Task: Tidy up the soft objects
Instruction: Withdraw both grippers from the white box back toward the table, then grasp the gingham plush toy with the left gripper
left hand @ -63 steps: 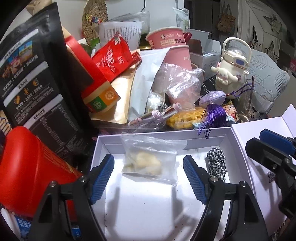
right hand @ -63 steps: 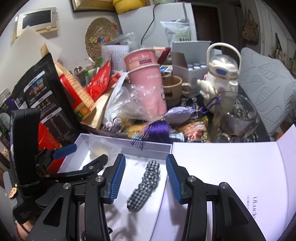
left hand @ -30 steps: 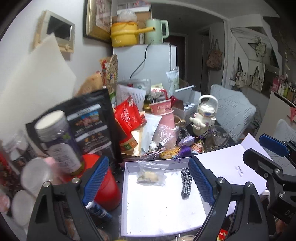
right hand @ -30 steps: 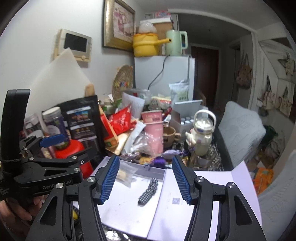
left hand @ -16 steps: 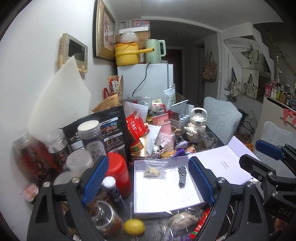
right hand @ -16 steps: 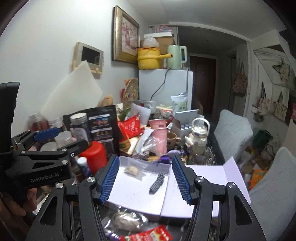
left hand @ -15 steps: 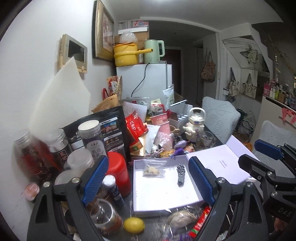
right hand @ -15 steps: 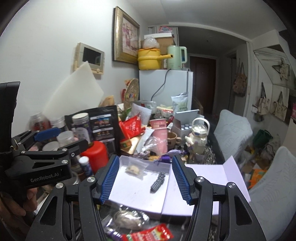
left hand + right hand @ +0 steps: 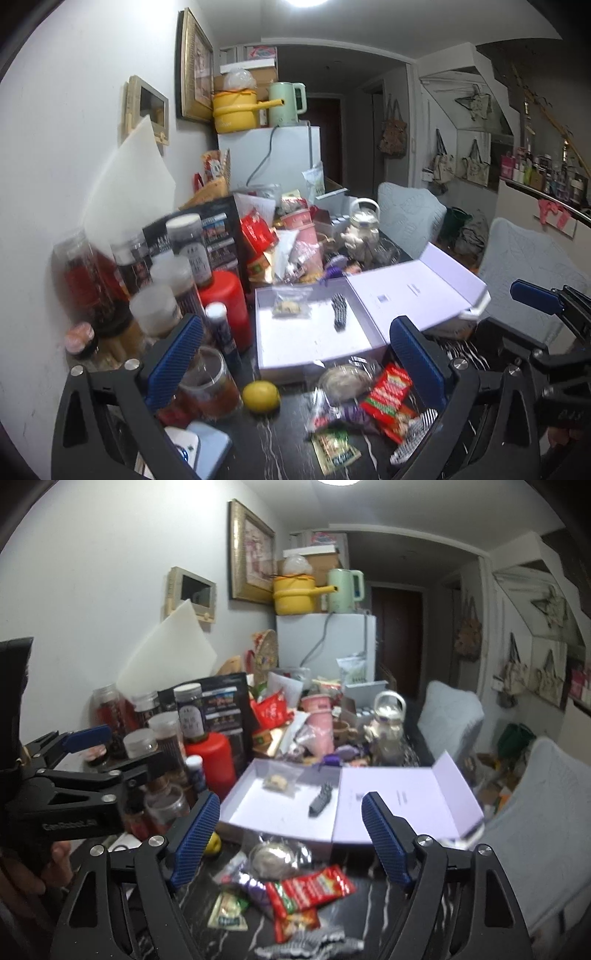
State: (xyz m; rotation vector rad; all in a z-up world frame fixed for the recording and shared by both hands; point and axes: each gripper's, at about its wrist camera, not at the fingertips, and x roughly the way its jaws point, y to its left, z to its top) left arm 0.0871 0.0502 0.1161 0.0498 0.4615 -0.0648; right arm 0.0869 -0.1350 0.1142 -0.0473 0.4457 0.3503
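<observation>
Two soft things already lie in the open white cardboard box (image 9: 280,363): a clear plastic pouch with pale lumps (image 9: 290,306) near its far wall and a black-and-white checked fabric scrunchie (image 9: 340,313) just beside it, apart from it. Both your grippers hang clear of the box with nothing between their fingers. The left gripper (image 9: 295,363) has just been opening and its fingers stand wide; the right gripper (image 9: 291,843) has just been opening too, and is likewise spread and empty.

You look to be between placements, choosing the next piece. On the dark marbled bench (image 9: 354,901) in front of the box sits a loose heap: a red foil snack packet (image 9: 310,888), a crinkled clear-wrapped round bun (image 9: 275,856), a small green-and-white sachet (image 9: 227,910) and a black-and-white striped cloth (image 9: 314,945) at the near edge.

Your next move, as I judge it, is to lower one gripper over a single piece, straddle it, then close gently. The packets overlap, so pick the top one, or you may drag its neighbours along.
</observation>
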